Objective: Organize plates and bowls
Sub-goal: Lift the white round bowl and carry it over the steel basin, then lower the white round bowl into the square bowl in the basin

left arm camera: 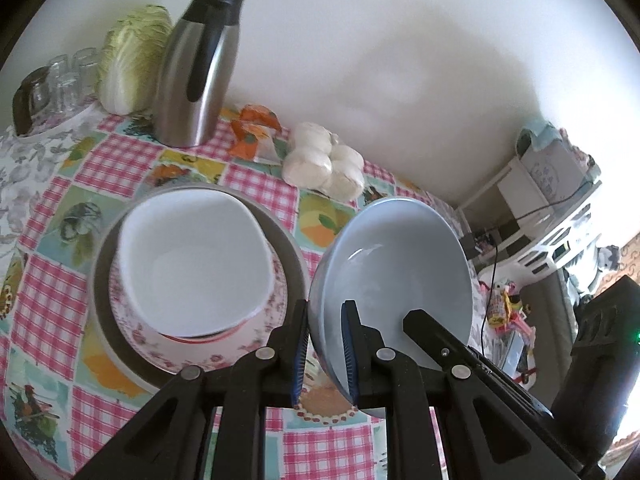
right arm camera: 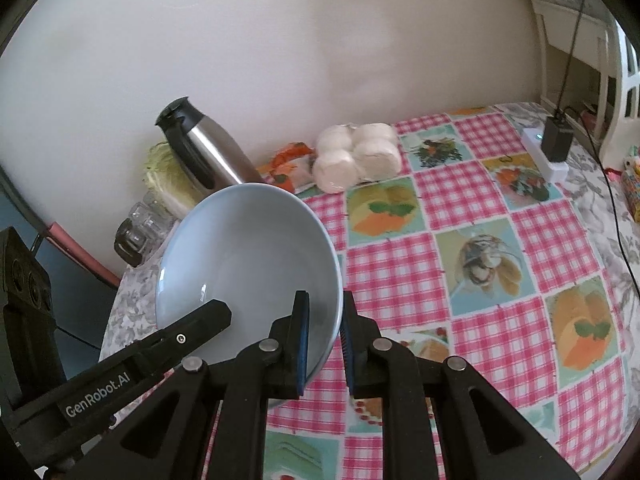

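Pink-checked oilcloth with fruit and vegetable panels (right arm camera: 472, 208) is covering the table against a plain pale wall. At the far left, a tray of clear drinking glasses (left arm camera: 60, 80), a pale green napa cabbage (left arm camera: 134, 60) and a tall steel thermos jug with a black handle (left arm camera: 198, 68) are crowding the wall. Nearer, a white square-ish bowl (left arm camera: 192, 260) is sitting on a pink floral plate (left arm camera: 264, 320), itself on a grey round plate (left arm camera: 296, 256).

Just right of that stack, the light blue round ceramic bowl (left arm camera: 396, 264) is hanging steeply tilted above the table, pinched at both sides: the left gripper (left arm camera: 326, 356) and the right gripper (right arm camera: 323, 346) are each closing narrowly on its rim.

With two grips on one glazed edge, any uneven pull is risking a slip; swinging left could clip the white bowl and shove the stack.
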The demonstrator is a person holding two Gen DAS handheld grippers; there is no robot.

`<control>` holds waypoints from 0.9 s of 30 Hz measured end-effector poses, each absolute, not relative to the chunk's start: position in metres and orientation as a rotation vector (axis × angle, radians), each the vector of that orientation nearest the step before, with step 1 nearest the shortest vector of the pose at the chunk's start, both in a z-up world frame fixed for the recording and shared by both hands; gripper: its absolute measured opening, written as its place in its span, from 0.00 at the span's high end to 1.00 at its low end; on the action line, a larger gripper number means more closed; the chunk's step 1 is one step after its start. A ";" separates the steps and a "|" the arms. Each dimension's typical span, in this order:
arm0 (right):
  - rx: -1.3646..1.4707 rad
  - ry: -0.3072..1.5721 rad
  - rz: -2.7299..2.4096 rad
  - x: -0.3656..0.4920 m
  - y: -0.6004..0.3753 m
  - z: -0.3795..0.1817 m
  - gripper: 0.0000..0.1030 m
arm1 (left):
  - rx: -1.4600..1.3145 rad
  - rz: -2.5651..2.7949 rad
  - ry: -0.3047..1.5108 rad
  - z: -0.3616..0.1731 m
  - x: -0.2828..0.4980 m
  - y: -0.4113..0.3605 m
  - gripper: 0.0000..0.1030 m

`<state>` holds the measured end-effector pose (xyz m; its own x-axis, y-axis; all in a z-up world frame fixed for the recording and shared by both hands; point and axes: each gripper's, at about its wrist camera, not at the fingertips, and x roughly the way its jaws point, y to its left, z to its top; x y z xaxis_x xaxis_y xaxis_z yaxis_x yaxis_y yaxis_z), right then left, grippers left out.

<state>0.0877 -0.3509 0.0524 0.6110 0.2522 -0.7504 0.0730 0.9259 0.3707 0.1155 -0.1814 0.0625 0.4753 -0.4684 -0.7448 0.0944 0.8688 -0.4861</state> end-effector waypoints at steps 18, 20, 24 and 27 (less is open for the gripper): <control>0.347 0.909 0.187 0.107 -0.286 0.047 0.84 | -0.520 -0.279 1.010 0.057 0.125 -0.109 0.83; 0.339 0.906 0.196 0.109 -0.280 0.047 0.84 | -0.528 -0.271 1.009 0.056 0.126 -0.103 0.83; 0.335 0.908 0.209 0.114 -0.270 0.044 0.84 | -0.542 -0.252 1.007 0.054 0.129 -0.093 0.83; 0.329 0.913 0.213 0.119 -0.263 0.042 0.84 | -0.559 -0.243 1.013 0.050 0.132 -0.086 0.83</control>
<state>0.1186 -0.2634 0.0417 0.5956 0.3176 -0.7378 -0.0414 0.9294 0.3667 0.1320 -0.0862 0.0501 0.5174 -0.4420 -0.7327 -0.0610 0.8350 -0.5468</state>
